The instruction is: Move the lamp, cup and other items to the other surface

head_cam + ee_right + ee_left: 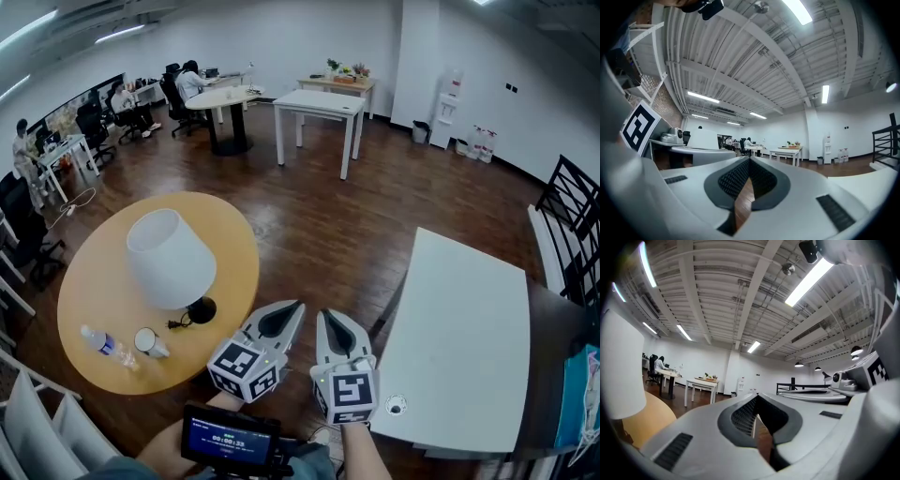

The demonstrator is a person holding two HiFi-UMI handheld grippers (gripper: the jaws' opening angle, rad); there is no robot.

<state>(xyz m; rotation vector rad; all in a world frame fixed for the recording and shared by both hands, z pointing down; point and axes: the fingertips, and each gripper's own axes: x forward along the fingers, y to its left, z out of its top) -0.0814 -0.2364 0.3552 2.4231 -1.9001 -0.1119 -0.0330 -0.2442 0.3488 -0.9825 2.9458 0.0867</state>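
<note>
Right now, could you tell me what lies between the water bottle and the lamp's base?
In the head view, the cup and a bit of black cord lie between them.

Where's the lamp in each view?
Head view: lamp left of centre, on the round wooden table.
Left gripper view: its white shade at the left edge.
Right gripper view: a pale shape left of centre may be it; cannot tell.
Shared landmark: the white table at the back of the room.

The lamp (171,260) had a white shade and black base. The round table (103,291) was tan, the rectangular table (469,328) white.
</note>
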